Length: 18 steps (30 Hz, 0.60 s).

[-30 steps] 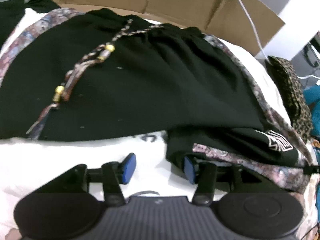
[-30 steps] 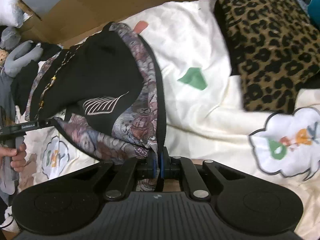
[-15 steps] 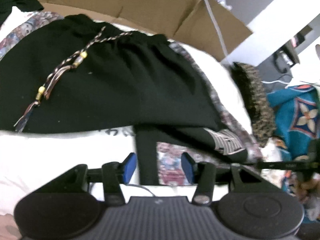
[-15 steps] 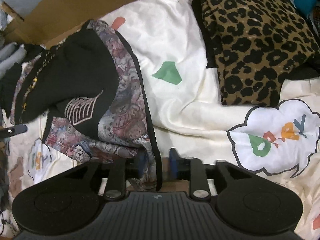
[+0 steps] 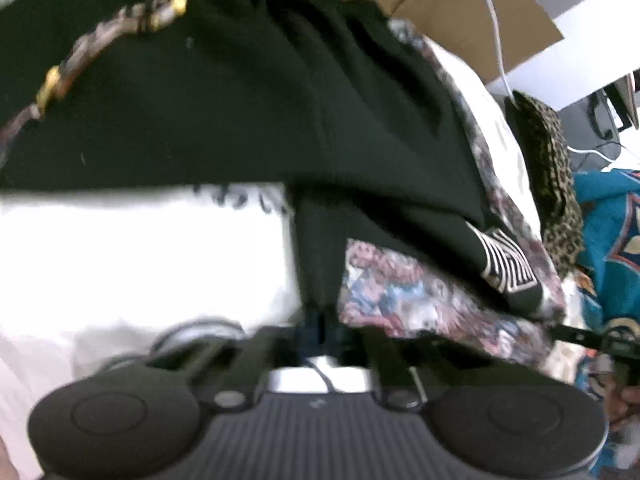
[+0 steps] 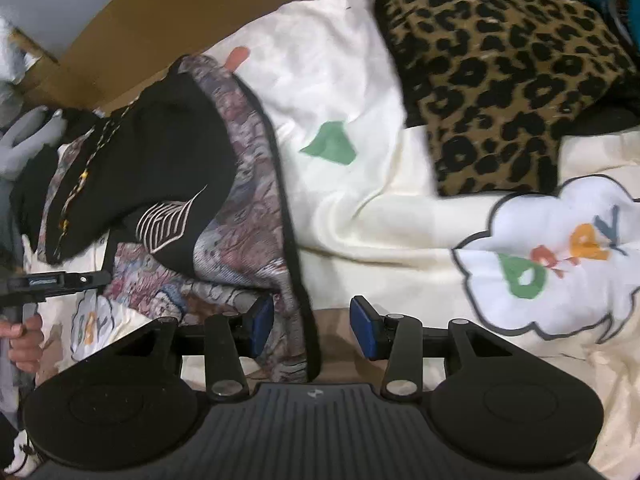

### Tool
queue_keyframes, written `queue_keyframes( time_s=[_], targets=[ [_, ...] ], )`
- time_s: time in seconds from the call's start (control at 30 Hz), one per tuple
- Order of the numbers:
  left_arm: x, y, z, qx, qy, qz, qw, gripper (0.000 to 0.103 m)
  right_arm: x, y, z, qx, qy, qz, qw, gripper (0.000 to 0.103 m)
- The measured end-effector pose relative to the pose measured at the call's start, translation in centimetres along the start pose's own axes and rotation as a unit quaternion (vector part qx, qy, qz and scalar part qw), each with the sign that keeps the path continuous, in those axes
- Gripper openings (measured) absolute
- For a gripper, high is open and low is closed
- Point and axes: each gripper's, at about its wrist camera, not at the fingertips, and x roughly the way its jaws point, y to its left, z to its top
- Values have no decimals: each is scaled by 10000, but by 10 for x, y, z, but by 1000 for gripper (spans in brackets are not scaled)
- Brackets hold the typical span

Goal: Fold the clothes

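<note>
A second ago the left gripper was open; now it is pinched shut on the black edge of the shorts. The right gripper was shut on the hem; now it is opening, with the hem loose between its jaws. So the hold has swapped hands. One pair of shorts lies left of one leopard cushion, on one white blanket.

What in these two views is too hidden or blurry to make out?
- Left wrist view: the whole picture is motion-blurred; the left gripper's jaws are dark, and the black shorts with patterned side panels run off the top edge.
- Right wrist view: the leopard-print folded cloth is cut by the top and right edges; the black hem between the opening jaws hides the cream sheet below.
</note>
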Motion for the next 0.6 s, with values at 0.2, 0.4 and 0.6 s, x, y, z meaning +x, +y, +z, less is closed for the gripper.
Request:
queue_keyframes(
  time_s=[0.2,0.4,0.6],
  targets=[
    [-33,15,-11,-267,-292,27,9992,3,6,16,-8,-359,196,162,9990,49],
    [-52,25,-14,-353,-490,55,9982,3,14,29,-18,-544,370,284,9974,49],
    [-53,27,-18,-349,-445,89,9984,3,32,37,-27,-516,538,303,9968,49]
  ],
)
